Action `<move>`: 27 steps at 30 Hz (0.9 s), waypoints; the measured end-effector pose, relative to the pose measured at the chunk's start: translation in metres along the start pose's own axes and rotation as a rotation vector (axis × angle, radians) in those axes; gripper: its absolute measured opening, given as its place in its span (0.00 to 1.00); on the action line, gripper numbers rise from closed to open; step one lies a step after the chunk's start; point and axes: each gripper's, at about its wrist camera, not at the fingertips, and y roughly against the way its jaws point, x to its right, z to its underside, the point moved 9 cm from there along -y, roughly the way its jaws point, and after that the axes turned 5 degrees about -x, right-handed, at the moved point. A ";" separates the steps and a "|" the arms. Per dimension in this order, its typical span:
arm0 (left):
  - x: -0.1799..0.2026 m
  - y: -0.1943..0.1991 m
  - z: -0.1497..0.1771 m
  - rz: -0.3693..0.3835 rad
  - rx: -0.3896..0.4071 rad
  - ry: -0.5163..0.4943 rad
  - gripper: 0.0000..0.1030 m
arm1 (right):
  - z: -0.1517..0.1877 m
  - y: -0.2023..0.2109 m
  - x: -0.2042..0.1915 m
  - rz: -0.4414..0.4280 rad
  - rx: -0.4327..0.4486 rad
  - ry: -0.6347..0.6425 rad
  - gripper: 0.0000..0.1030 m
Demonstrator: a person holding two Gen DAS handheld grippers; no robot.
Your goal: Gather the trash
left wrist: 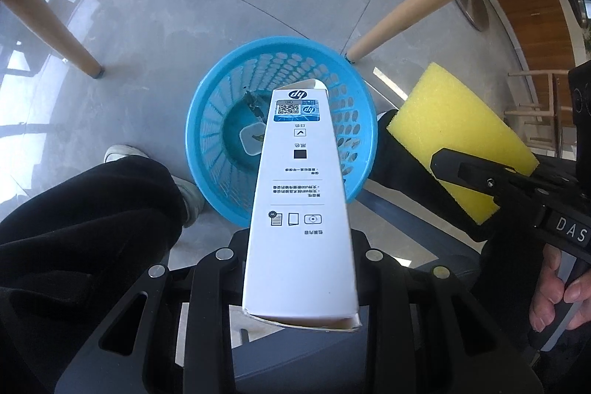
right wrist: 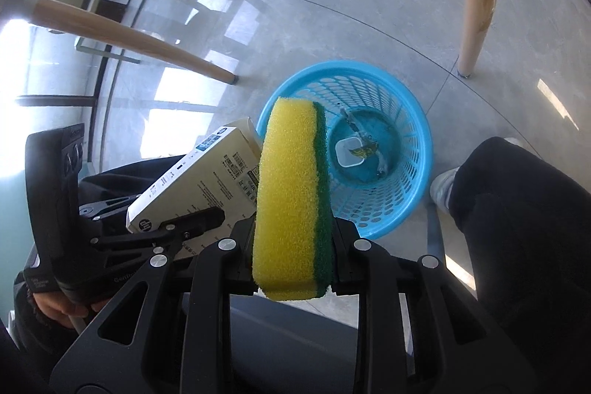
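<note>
My left gripper [left wrist: 300, 239] is shut on a long white HP carton [left wrist: 299, 209], which points down over a blue plastic basket [left wrist: 191, 139] on the floor. My right gripper [right wrist: 293, 235] is shut on a yellow sponge with a green scouring side [right wrist: 291, 198], held upright just left of the basket [right wrist: 424, 135]. In the basket lie a small white cup [right wrist: 349, 152] and a crumpled wrapper [right wrist: 354, 124]. The sponge [left wrist: 454, 128] also shows at the right of the left wrist view. The carton [right wrist: 207, 180] shows at the left of the right wrist view.
Wooden furniture legs [left wrist: 424, 6] [left wrist: 55, 24] stand on the grey tiled floor beyond the basket, one close to its rim. A person's legs in black trousers [left wrist: 92, 228] [right wrist: 517, 209] and white shoes [left wrist: 122, 152] flank the basket.
</note>
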 end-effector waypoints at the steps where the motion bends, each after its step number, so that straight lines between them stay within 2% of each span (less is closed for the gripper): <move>1: 0.000 -0.002 -0.001 0.002 -0.005 0.003 0.29 | -0.001 -0.003 0.001 0.006 -0.004 -0.002 0.23; 21: -0.003 -0.021 -0.010 -0.008 -0.027 -0.001 0.30 | -0.008 -0.017 0.006 0.029 -0.029 -0.014 0.25; 23: -0.003 -0.021 -0.010 -0.013 -0.027 0.000 0.31 | -0.008 -0.017 0.009 0.034 -0.029 -0.021 0.30; 25: -0.004 -0.022 -0.011 -0.015 -0.018 0.001 0.35 | -0.009 -0.017 0.010 0.037 -0.023 -0.026 0.45; 26: -0.004 -0.022 -0.011 -0.017 -0.019 0.000 0.44 | -0.009 -0.016 0.011 0.041 -0.019 -0.028 0.46; 27: -0.005 -0.023 -0.010 -0.022 -0.020 -0.001 0.55 | -0.009 -0.016 0.012 0.046 -0.017 -0.030 0.54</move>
